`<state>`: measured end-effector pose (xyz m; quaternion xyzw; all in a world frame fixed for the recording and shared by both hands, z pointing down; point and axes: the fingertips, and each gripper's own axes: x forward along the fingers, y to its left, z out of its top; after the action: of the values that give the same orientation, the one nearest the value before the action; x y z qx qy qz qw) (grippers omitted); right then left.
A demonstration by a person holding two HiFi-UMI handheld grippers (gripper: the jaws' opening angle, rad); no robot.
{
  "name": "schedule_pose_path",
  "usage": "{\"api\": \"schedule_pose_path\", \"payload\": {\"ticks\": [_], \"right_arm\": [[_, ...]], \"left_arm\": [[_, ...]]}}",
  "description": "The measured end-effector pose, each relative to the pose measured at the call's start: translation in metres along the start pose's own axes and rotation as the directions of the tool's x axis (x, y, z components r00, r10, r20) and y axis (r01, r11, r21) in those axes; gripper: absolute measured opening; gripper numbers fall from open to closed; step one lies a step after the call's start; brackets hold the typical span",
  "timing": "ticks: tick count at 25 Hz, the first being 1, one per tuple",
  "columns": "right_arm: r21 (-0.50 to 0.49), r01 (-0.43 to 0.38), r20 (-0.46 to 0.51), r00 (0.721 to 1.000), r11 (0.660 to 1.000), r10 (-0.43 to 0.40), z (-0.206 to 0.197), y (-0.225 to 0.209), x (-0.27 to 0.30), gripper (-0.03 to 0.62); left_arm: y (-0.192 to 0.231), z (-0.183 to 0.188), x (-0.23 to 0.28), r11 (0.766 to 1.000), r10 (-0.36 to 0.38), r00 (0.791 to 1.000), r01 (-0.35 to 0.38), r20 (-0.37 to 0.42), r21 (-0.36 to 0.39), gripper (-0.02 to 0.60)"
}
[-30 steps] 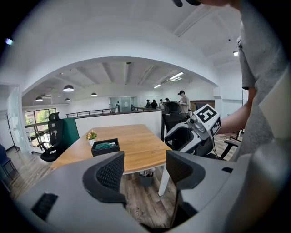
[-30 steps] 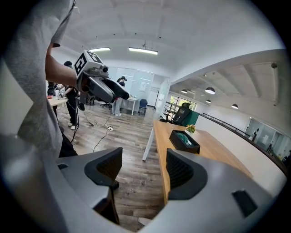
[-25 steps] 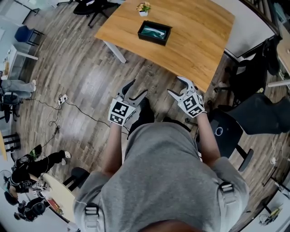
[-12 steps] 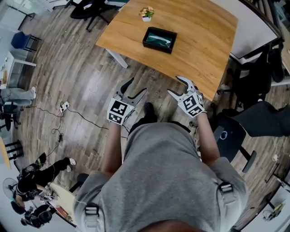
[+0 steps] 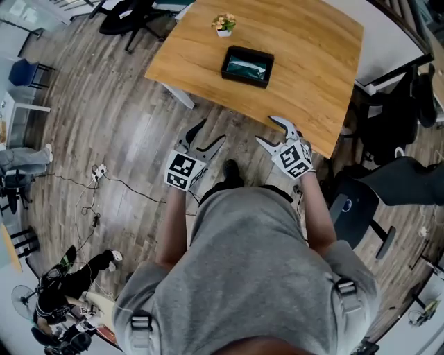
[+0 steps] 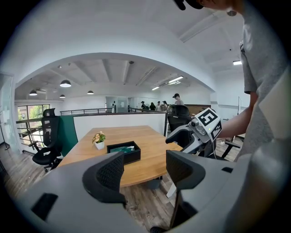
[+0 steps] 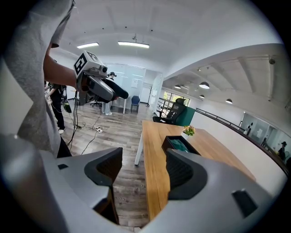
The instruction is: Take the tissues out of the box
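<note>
Left gripper (image 5: 210,133): held low in front of the body, over the floor. Jaws spread wide with nothing between them (through the gap its own view shows only planks and the table's edge).
Right gripper (image 5: 269,132): level with the left gripper and apart from it. Jaws likewise parted and bare, and near the table's front edge.
Floor (image 5: 128,121): grey wood planks under both grippers. One cable (image 5: 132,182) trails off to the left gripper's left.
Table (image 5: 305,66): one, light wood, ahead of both grippers. Its front edge is closer to the right gripper than to the left.
Box (image 5: 248,66): one, black and open-topped, flat on the table. It lies ahead of the grippers, roughly on the line between them, and well apart from both; neither touches it.
Tissues (image 5: 246,68): a teal bundle with a little white showing, lying inside the box below its rim. The number of sheets cannot be told.
Potted plant (image 5: 223,24): one, small, in a white pot. It stands beyond the box and off to its left, near it but not touching.
Office chair (image 5: 132,10): black, past the table's far left corner, and farthest from the grippers.
Count: two grippers, one table, one box, one plant.
Change over the last second: the table and box now sit lower in the head view, nearer the grippers. Both grippers keep the same spread and the same stance.
</note>
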<state>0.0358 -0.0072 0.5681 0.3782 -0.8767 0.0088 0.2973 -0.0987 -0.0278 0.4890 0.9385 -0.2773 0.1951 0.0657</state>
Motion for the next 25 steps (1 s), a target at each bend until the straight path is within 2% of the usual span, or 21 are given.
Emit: {"api": "schedule_pose_path", "payload": {"ticks": [12, 18, 25], "right_arm": [[0.016, 0.046, -0.019, 0.999, 0.999, -0.046, 0.021, -0.002, 0.045, 0.308], [0.016, 0.05, -0.024, 0.998, 0.999, -0.05, 0.034, 0.006, 0.067, 0.308], [-0.006, 0.042, -0.03, 0.999, 0.999, -0.042, 0.043, 0.004, 0.083, 0.308]], "left_arm": [[0.047, -0.009, -0.001, 0.997, -0.074, 0.997, 0.073, 0.011, 0.01, 0.291], [0.073, -0.014, -0.008, 0.997, -0.073, 0.997, 0.073, 0.015, -0.004, 0.291], [0.084, -0.022, -0.006, 0.997, -0.08, 0.997, 0.081, 0.008, -0.022, 0.291]]}}
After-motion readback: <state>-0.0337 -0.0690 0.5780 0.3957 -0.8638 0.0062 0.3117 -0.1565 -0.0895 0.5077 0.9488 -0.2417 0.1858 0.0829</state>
